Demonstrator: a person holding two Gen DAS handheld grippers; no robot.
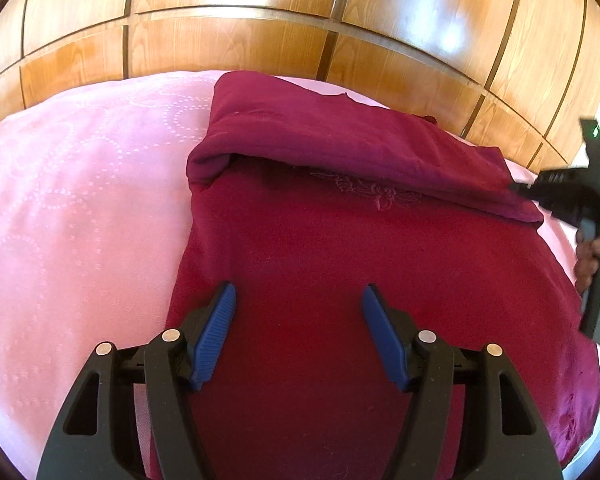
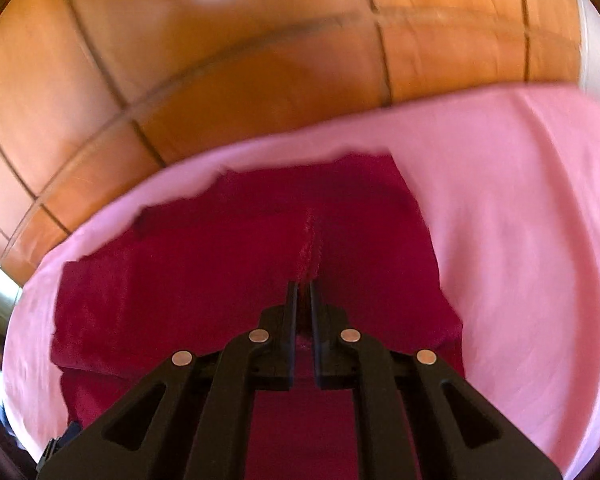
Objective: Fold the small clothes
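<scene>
You're in home bedroom: pink embossed bedsheet [image 1: 80,208] spread over bed, glossy wood-panelled headboard [image 1: 260,40] right behind it.

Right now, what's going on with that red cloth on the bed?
A person with a gripper in each hand is folding a dark red garment on a pink bedsheet. The right gripper is shut on a pinch of the fabric, one flap already laid over. The left gripper hovers open above the near part, holding nothing.
</scene>
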